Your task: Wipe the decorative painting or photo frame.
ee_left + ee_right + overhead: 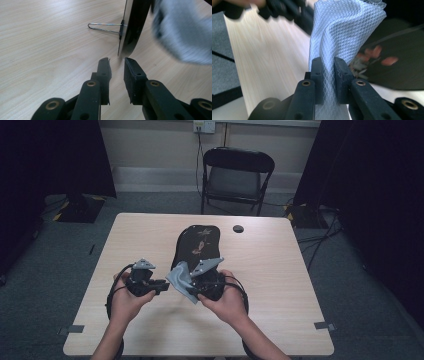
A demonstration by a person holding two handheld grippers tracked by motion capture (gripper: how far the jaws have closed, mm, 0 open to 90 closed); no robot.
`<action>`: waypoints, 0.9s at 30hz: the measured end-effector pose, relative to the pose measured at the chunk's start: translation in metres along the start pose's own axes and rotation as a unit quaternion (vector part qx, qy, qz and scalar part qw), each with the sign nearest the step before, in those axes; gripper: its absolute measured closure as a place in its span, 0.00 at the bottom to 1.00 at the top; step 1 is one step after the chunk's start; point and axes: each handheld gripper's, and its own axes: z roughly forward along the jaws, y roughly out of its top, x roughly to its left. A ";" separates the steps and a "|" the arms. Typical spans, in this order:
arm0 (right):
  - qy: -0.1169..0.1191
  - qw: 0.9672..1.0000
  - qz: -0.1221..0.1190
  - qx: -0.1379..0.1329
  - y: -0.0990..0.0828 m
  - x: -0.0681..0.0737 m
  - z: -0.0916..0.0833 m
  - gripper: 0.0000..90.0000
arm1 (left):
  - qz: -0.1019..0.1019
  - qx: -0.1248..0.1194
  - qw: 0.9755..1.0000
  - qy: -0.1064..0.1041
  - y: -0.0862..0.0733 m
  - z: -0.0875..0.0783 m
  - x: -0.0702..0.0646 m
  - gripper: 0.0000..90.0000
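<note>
**Right gripper view: cloth pinched beside the black board**

Right gripper view shows a pale blue cloth (342,37) with a diamond weave clamped between the two black jaws of the right gripper (329,66), the fabric rising above them in a loose fold and also trailing down between the arms. The jaws press on it from both sides. In the high view the cloth (181,279) hangs at the right gripper (196,287), above the table (280,285) and just at the near end of a black board (197,245) painted with small reddish figures.

The left gripper (117,62) holds nothing; its jaws stand a narrow gap apart, nearly closed, pointing at the board's near edge (133,27). A thin wire stand (103,27) props the board from behind. Beyond the table stands a black folding chair (237,177).
</note>
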 end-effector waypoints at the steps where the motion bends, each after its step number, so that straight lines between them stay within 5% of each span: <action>1: 0.005 1.000 0.003 0.006 -0.004 -0.001 0.004 0.89 | -0.001 0.001 1.000 -0.002 0.000 0.000 0.000 0.83; 16: 0.013 0.996 0.047 0.078 -0.056 -0.025 0.051 0.89 | 0.000 0.004 1.000 -0.001 0.000 0.002 0.001 0.83; 27: -0.008 0.991 0.099 0.094 -0.079 -0.065 0.052 0.89 | -0.003 0.005 1.000 -0.003 -0.001 0.004 0.003 0.82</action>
